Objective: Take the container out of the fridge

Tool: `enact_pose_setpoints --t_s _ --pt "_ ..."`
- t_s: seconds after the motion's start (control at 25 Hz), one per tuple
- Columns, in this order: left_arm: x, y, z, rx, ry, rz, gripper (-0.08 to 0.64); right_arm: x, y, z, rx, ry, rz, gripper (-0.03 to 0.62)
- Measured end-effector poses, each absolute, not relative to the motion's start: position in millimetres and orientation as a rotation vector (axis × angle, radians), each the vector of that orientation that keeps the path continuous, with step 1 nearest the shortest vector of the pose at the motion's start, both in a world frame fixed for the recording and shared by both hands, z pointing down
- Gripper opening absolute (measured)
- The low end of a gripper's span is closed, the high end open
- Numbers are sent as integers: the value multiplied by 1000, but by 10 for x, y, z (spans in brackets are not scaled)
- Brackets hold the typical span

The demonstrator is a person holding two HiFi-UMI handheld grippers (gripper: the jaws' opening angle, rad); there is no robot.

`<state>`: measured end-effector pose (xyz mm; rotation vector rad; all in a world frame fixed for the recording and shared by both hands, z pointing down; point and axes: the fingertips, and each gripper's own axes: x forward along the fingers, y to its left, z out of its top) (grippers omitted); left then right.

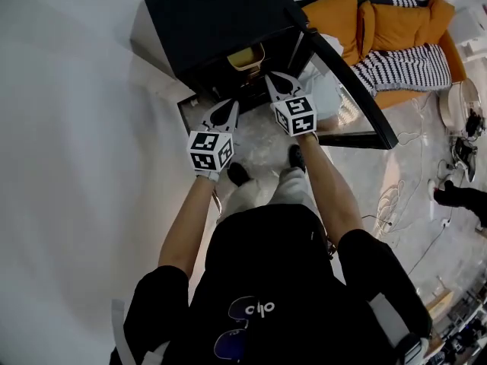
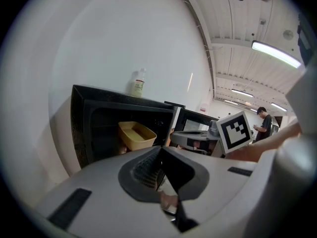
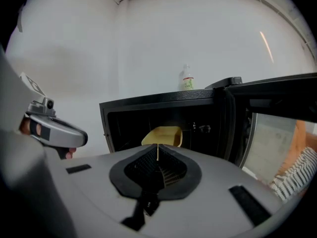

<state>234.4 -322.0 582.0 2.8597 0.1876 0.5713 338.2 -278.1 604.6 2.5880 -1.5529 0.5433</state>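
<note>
Pale mottled floor (image 1: 259, 147) under both grippers. Plain white wall (image 1: 68, 128) left of the fingers, orange sofa (image 1: 388, 29) well off to their right. Black fridge (image 1: 213, 21) just ahead of the fingertips, with its door (image 1: 350, 82) swung wide to the right of them and the open front facing them. Left gripper (image 1: 221, 112) and right gripper (image 1: 280, 82): jaws pressed together, empty. Yellow container (image 3: 163, 135) inside the fridge, ahead of both pairs of fingers and apart from them. Bottle (image 2: 138, 83) upright on the fridge top, above and beyond the fingertips.
</note>
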Motion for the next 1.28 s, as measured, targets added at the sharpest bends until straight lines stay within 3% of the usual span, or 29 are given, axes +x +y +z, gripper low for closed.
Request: enact_pose_setpoints --t_s 0.32,0.72,0.84,1.28 --pt "2366 -3350 5933 2875 280 575 0 3321 -2852 6167 2656 -1502 511 80" --pt "2278 -3542 5978 2881 325 569 0 3474 -3220 6316 2719 -1431 490 435" --pt "2257 -3618 5973 2884 325 561 0 3560 -3355 6405 2742 -1401 483 496" --pt "2135 -3921 6069 2880 300 590 0 3855 -3657 6734 2771 -1295 534 515"
